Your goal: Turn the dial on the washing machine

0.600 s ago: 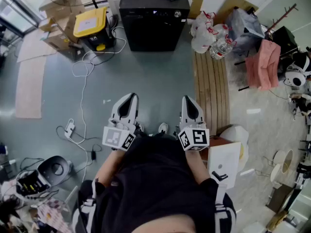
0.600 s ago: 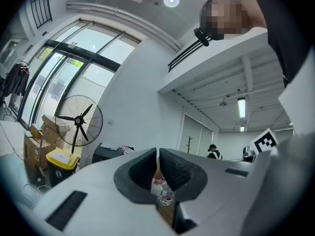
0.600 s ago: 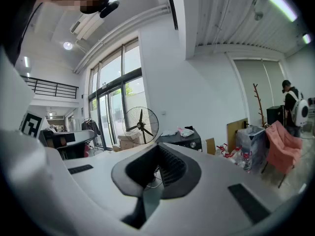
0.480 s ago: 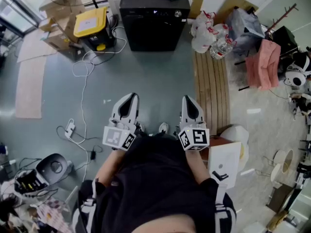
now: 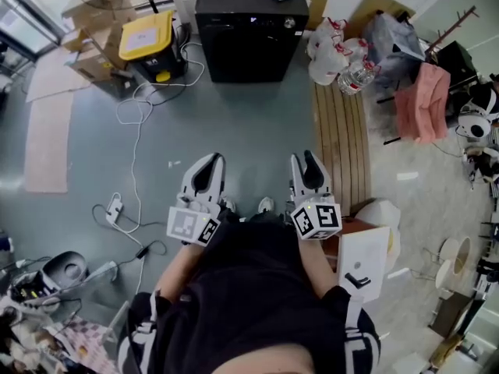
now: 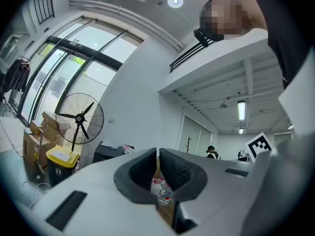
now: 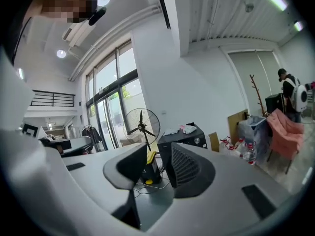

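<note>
The black washing machine [image 5: 251,29] stands at the far end of the grey floor, with its small round dial [image 5: 289,23] at the top right of its front. Both grippers are held side by side at waist height, well short of it. My left gripper [image 5: 204,170] has its jaws together with nothing in them. My right gripper [image 5: 306,166] shows a clear gap between its jaws, and nothing sits in it. The right gripper view shows the machine [image 7: 184,136] and its dial [image 7: 197,140] beyond the right gripper [image 7: 153,149]. In the left gripper view, the machine [image 6: 110,152] lies left of the left gripper [image 6: 157,154].
A yellow-lidded bin [image 5: 148,41] and cardboard boxes stand left of the machine, with white cables [image 5: 132,131] trailing over the floor. A slatted wooden board [image 5: 339,142], bags and bottles [image 5: 335,57] and a pink cloth [image 5: 425,104] are on the right. A fan [image 7: 141,127] stands by the windows.
The head view has shifted, so clutter at the bottom left has slid down and left. Both grippers sit slightly lower in the view, still side by side.
</note>
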`<action>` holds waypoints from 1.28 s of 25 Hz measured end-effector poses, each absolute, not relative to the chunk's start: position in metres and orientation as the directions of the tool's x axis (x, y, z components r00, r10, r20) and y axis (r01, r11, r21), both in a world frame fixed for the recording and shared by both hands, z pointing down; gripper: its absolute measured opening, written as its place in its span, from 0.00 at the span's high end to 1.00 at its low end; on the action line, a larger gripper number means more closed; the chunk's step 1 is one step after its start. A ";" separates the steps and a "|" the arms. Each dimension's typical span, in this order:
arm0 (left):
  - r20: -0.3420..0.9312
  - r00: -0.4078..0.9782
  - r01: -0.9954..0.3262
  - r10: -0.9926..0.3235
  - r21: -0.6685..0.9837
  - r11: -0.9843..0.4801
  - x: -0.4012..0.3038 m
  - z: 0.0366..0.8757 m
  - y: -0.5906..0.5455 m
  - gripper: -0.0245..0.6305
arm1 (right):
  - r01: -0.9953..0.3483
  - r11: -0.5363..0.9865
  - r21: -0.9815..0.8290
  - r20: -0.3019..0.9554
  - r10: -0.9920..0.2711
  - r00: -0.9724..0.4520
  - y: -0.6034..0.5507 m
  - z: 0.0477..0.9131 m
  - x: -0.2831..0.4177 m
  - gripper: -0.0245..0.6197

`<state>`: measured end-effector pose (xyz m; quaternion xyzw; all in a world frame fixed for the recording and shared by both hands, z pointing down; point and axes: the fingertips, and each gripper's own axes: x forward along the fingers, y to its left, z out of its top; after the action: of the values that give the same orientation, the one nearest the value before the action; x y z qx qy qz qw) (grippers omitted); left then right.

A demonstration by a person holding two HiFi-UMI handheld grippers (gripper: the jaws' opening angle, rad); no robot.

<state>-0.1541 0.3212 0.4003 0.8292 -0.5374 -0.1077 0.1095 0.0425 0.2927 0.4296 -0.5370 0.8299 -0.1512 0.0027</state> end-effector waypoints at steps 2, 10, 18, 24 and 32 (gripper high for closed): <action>-0.058 0.398 -0.866 -0.916 0.304 -0.396 -0.165 0.402 0.318 0.91 | -0.888 0.366 -0.277 0.172 -0.891 -0.421 0.289 0.434 0.033 0.71; -0.061 0.392 -0.862 -0.918 0.324 -0.389 -0.197 0.425 0.273 0.91 | -0.892 0.337 -0.302 0.191 -0.895 -0.403 0.241 0.464 0.009 0.71; -0.078 0.348 -0.882 -0.934 0.310 -0.354 -0.180 0.434 0.137 0.91 | -0.879 0.377 -0.293 0.186 -0.879 -0.439 0.085 0.484 0.028 0.71; -0.103 0.321 -0.890 -0.941 0.307 -0.337 -0.129 0.410 0.010 0.91 | -0.871 0.403 -0.282 0.207 -0.861 -0.465 -0.068 0.486 0.071 0.70; -0.100 0.310 -0.888 -0.945 0.326 -0.326 -0.087 0.411 -0.126 0.91 | -0.871 0.377 -0.315 0.259 -0.849 -0.461 -0.263 0.526 0.100 0.66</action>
<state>-0.0871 -0.1262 0.4108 0.8025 -0.5710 -0.1373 0.1053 0.1002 -0.2629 0.5259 -0.5185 0.8292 -0.2069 -0.0267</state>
